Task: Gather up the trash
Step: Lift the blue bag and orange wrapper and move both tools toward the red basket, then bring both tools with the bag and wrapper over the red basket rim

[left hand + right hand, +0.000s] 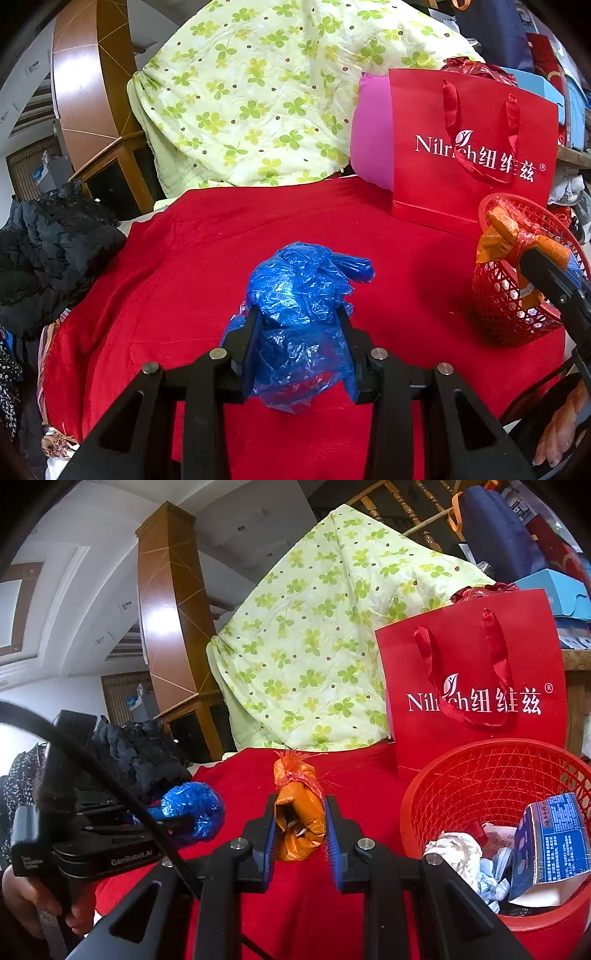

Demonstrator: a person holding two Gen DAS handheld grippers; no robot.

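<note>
Blue crumpled plastic bag [299, 291] sits clamped in our left gripper [299, 325], well left of the red mesh basket [491, 775]. Our right gripper [300, 827] is closed on an orange wrapper [299, 819] with red netting, just left of the basket's rim. We should carry each piece fully over the rim before releasing, wrapper first. The basket, on the red-clothed surface [184, 258], already holds paper and a carton [550, 842].

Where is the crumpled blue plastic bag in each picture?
Left wrist view: the blue bag is at bottom centre, squeezed in the left gripper, above the red cloth.
Right wrist view: it is at lower left, in that same gripper.
Shared landmark: the red gift bag, at the right in both.
</note>
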